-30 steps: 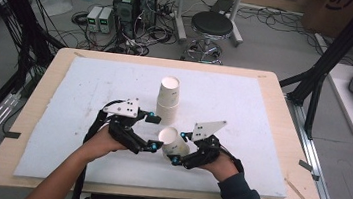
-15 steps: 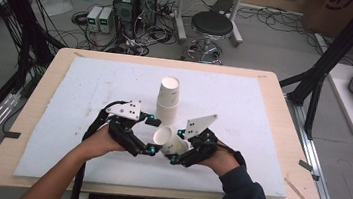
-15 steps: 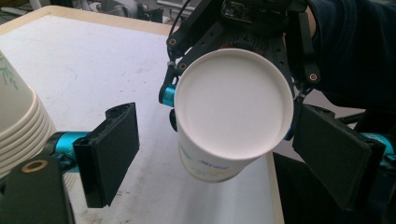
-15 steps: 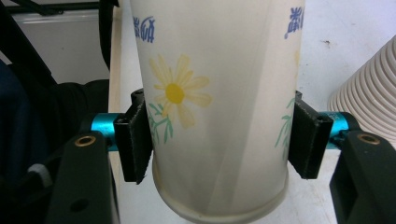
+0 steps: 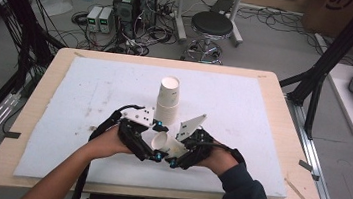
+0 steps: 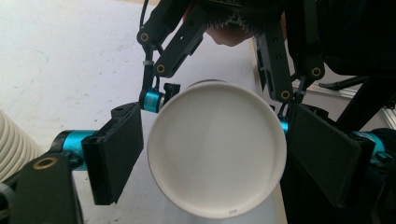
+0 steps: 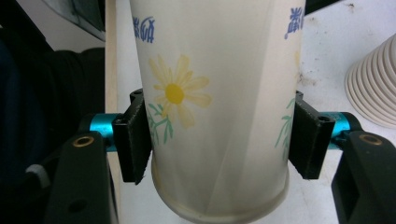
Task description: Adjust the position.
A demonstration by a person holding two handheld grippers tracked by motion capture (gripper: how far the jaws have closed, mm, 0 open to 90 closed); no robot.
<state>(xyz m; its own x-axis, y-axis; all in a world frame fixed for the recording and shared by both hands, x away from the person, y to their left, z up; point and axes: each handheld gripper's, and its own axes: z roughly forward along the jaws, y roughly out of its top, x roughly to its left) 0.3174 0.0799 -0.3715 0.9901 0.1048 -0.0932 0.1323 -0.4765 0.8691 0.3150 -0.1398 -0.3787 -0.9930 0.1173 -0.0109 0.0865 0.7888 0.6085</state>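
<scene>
Centrally near table edge, paper cup (image 5: 163, 142) lying sideways, clamped by right gripper (image 7: 219, 140) on its flowered wall, left gripper (image 6: 210, 154) jaws just closing around cup's rim, pads flanking it, cup stack (image 5: 168, 101) just beyond.

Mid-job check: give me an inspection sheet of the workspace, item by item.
Surface: white pad on a wooden table, a few dark specks on the left part.
Job's things: one paper cup with a flower print, lying level between both grippers; a stack of cups stands upside down behind it.
Clutter: nothing seen on the pad.
Grippers: right gripper clamps the cup's sides. Left gripper has its pads either side of the cup's base; its jaws have just been closing, and contact cannot be told.
Cables: black cable trails from the left gripper.
Surroundings: stool, power boxes and loose wires on the floor.
</scene>
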